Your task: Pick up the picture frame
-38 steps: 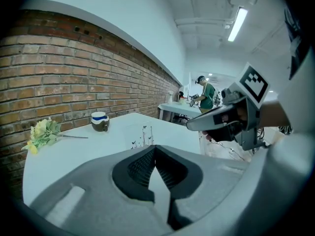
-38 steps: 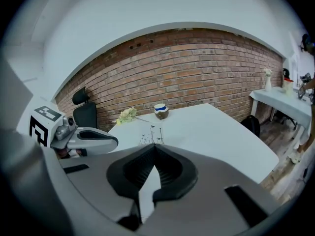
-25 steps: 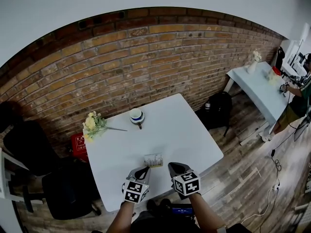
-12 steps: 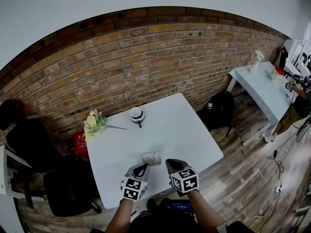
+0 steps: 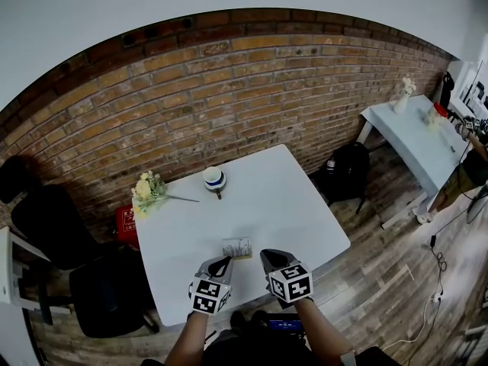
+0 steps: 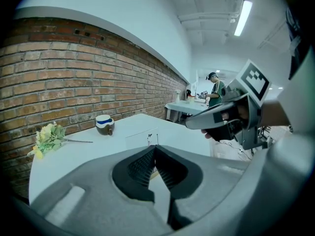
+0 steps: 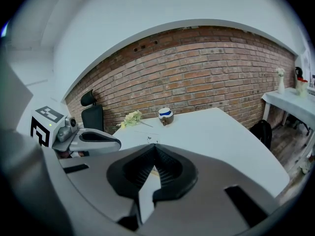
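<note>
Little differs from a second ago. Both grippers keep their places at the near edge of the white surface (image 5: 305, 204), and the picture frame (image 5: 237, 248) has not moved on it. The head view has shifted a touch, and the person (image 5: 474, 170) by the far table (image 5: 408, 139) has slid further toward the right edge of that view.

The picture frame is a small pale rectangle with a yellowish strip along its near side. Its long axis runs left to right in the head view, roughly along the near edge of the surface. In both gripper views its broad face is turned toward the jaws, with a small dark mark on it. How far it leans back cannot be told.

The left gripper (image 5: 222, 264) has its jaws closed on nothing, the pads meeting in a line. The right gripper (image 5: 268, 256) is also closed and empty. The frame lies just ahead of both sets of tips, between the two grippers and nearer the left one, and no contact shows.

Well beyond it, near the brick wall (image 5: 229, 97), stand a cup (image 5: 215, 179) with a blue band and a bunch of yellow flowers (image 5: 146, 191).
</note>
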The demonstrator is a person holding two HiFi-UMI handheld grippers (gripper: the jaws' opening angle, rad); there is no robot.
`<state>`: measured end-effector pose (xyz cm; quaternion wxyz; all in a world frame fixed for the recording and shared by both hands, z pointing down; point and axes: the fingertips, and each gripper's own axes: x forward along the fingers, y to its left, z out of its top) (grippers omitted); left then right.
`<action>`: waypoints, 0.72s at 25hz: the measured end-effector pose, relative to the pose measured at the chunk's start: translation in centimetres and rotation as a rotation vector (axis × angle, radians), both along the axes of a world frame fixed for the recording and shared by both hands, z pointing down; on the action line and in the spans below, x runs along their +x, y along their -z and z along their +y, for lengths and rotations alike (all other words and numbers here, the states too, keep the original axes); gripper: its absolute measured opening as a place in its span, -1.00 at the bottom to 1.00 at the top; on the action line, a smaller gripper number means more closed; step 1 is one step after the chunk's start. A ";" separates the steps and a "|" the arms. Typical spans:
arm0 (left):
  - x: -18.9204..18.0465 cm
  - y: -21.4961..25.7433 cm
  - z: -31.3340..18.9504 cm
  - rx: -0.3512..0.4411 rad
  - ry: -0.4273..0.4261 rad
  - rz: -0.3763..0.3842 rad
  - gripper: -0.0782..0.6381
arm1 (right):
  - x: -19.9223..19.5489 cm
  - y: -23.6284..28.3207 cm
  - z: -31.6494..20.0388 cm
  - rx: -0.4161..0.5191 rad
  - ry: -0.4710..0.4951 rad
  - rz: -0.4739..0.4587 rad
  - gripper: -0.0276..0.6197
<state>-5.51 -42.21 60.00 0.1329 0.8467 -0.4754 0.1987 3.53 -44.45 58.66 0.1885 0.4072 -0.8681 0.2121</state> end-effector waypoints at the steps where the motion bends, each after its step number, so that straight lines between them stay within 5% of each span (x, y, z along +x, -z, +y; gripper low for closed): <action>1: -0.1 0.0 0.0 0.000 0.004 -0.001 -0.75 | 0.0 -0.1 0.0 -0.002 0.004 0.000 -0.89; 14: -2.9 -0.9 -2.1 -0.035 0.119 -0.004 -0.74 | -0.8 -1.6 -2.2 -0.032 0.088 -0.014 -0.82; 18: -3.4 -3.3 -2.9 -0.091 0.113 -0.005 -0.46 | -1.9 -3.7 -2.9 -0.059 0.101 0.006 -0.61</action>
